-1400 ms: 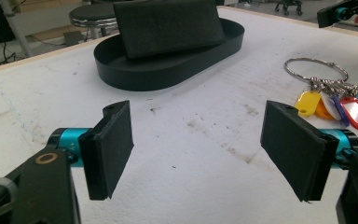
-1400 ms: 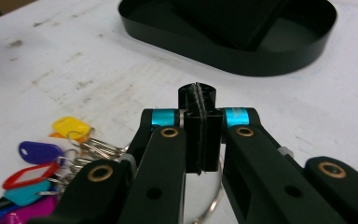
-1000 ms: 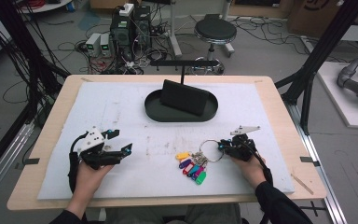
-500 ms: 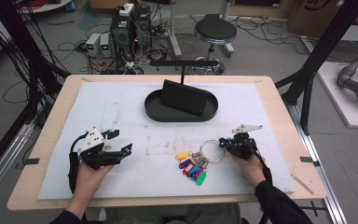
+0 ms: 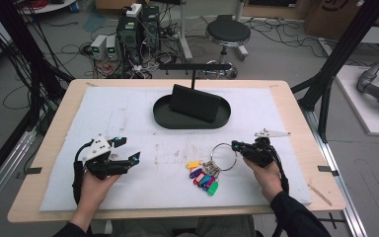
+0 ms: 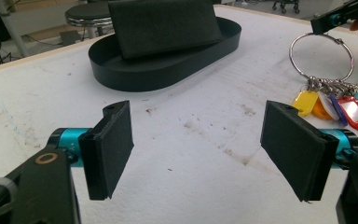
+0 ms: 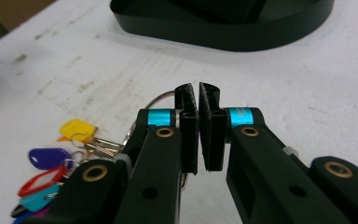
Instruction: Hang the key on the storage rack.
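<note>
Our right gripper (image 5: 235, 145) has just closed, clamped on the key ring (image 5: 224, 156); left gripper (image 5: 128, 149) apart. Next we lift toward the far tray (image 5: 162, 118).

My table (image 5: 296, 106) carries a white mat (image 5: 128, 118). On it, the black oval tray (image 5: 163, 116) sits far; the key ring (image 5: 224, 149) with coloured tags lies nearer, rightward.

even, soft overhead light, faint shadows, slight softness throughout, no glare, near jaws blurred
</note>
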